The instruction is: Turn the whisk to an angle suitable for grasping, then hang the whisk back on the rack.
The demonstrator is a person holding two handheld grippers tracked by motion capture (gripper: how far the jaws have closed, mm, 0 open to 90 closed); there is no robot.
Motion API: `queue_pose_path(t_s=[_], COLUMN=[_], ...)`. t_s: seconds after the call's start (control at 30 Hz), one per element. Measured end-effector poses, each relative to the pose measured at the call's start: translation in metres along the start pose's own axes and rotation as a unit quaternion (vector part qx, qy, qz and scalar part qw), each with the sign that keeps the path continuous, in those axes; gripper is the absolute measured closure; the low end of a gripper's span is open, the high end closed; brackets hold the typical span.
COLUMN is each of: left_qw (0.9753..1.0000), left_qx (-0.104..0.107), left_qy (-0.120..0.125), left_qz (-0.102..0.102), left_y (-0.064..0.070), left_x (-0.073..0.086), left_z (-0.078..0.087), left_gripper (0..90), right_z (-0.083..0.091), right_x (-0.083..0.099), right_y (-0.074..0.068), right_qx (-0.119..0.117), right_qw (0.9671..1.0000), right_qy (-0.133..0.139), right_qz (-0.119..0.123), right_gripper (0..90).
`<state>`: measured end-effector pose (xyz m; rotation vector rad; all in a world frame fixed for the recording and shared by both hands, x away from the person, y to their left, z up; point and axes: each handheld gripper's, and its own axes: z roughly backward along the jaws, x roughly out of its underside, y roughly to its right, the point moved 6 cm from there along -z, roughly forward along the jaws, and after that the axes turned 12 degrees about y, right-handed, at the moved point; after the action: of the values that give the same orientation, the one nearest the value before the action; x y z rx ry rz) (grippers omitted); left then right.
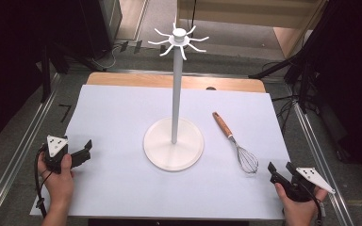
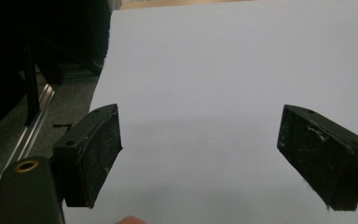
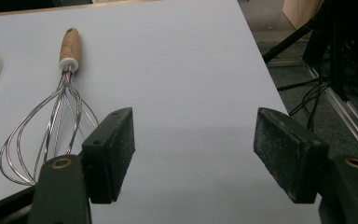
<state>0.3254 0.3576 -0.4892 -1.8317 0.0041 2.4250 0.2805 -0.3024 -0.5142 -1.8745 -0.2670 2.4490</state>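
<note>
Nearest the person, both grippers are resting low at the front corners of the worktop (image 1: 122, 197), each hand keeping its tool parked out of the middle. The left gripper (image 1: 86, 149) is sitting at the front left with its jaws spread wide and nothing between them; the left gripper view is showing bare pale sheet ahead and the sheet's left edge dropping to the dark floor rail. The right gripper (image 1: 279, 170) is waiting at the front right, jaws likewise wide apart and empty, angled inward toward the whisk (image 1: 238, 143) (the thing nearest to it, and seemingly the one to be picked up).

The whisk is lying flat just ahead of and to the inside of the right gripper, wire loops (image 3: 46, 135) pointing toward the person and wooden handle (image 3: 69, 44) pointing away toward the back. Lying that way, it is offering its handle clear on all sides, so a grasp there looks unobstructed. To its right the sheet is running on bare to the worktop's right edge, giving the hand room.

Farther in, the white stand (image 1: 176, 94) is rising upright from its round base (image 1: 162, 157) in the middle, near the whisk but apart from it. Its ring of hooks (image 1: 181, 41) is spreading out at the top, all empty, likely placed there for hanging utensils. Behind it, a wooden strip of worktop is showing at the far edge.
</note>
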Motion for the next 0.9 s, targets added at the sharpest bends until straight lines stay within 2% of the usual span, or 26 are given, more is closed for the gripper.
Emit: queue_pose_path(t_s=[0.13, 0.17, 0.2, 0.23, 0.27, 0.33, 0.5, 0.53, 0.63, 0.7, 0.73, 0.77, 0.83, 0.87, 0.9], left_qw=[1.0000, 1.0000, 1.0000, 1.0000, 1.0000, 1.0000, 1.0000, 1.0000, 1.0000, 1.0000, 1.0000, 1.0000, 1.0000, 1.0000, 1.0000], left_qx=[0.003, 0.002, 0.002, 0.002, 0.002, 0.002, 0.002, 0.001, -0.001, 0.001, 0.001, 0.000, -0.002, -0.002, -0.001], left_qy=[0.006, 0.006, 0.006, 0.005, 0.005, 0.004, 0.005, 0.004, 0.004, 0.003, 0.003, 0.002, 0.002, 0.002, 0.002], left_qz=[0.002, 0.002, 0.002, 0.002, 0.002, 0.001, 0.000, -0.003, -0.004, -0.005, -0.005, -0.006, -0.008, -0.008, -0.008], left_y=[0.001, 0.001, 0.000, 0.000, 0.001, 0.000, 0.001, 0.001, 0.001, 0.002, 0.002, 0.002, 0.002, 0.002, 0.002], left_x=[0.000, 0.000, 0.000, 0.000, 0.000, 0.000, 0.000, 0.000, 0.000, 0.000, 0.000, 0.000, 0.000, 0.000, 0.000], left_z=[0.001, 0.001, 0.001, 0.001, 0.001, 0.001, 0.001, 0.001, 0.000, 0.000, 0.000, 0.000, 0.000, 0.000, 0.000], left_gripper=[14.5, 14.5, 14.5, 14.4, 14.4, 14.5, 14.4, 14.5, 14.5, 14.5, 14.5, 14.5, 14.5, 14.5, 14.5], right_z=[0.001, 0.001, 0.001, 0.002, 0.001, 0.002, 0.003, 0.003, 0.001, -0.002, -0.002, -0.007, -0.013, -0.013, -0.019], right_x=[-0.001, -0.002, -0.002, -0.004, -0.005, -0.006, -0.019, -0.023, -0.031, -0.034, -0.034, -0.036, -0.037, -0.037, -0.039], right_y=[0.000, 0.000, 0.000, -0.002, -0.003, -0.003, -0.006, -0.009, -0.015, -0.021, -0.021, -0.027, -0.035, -0.035, -0.042], right_qx=[0.003, 0.004, 0.004, -0.004, -0.009, -0.009, -0.004, -0.015, -0.032, -0.046, -0.046, -0.064, -0.084, -0.084, -0.102], right_qw=[1.0000, 0.9999, 0.9999, 1.0000, 1.0000, 0.9999, 1.0000, 0.9998, 0.9992, 0.9980, 0.9980, 0.9956, 0.9918, 0.9918, 0.9877], right_qy=[0.002, 0.009, 0.009, 0.007, 0.002, -0.001, 0.003, -0.006, -0.016, -0.030, -0.030, -0.050, -0.073, -0.073, -0.093], right_qz=[-0.001, 0.001, 0.001, -0.002, -0.002, -0.005, 0.006, 0.008, 0.015, 0.032, 0.032, 0.047, 0.063, 0.063, 0.074], right_gripper=[33.1, 38.9, 38.9, 46.6, 49.4, 50.3, 57.4, 64.8, 74.5, 78.4, 78.4, 81.7, 83.5, 83.5, 85.8])
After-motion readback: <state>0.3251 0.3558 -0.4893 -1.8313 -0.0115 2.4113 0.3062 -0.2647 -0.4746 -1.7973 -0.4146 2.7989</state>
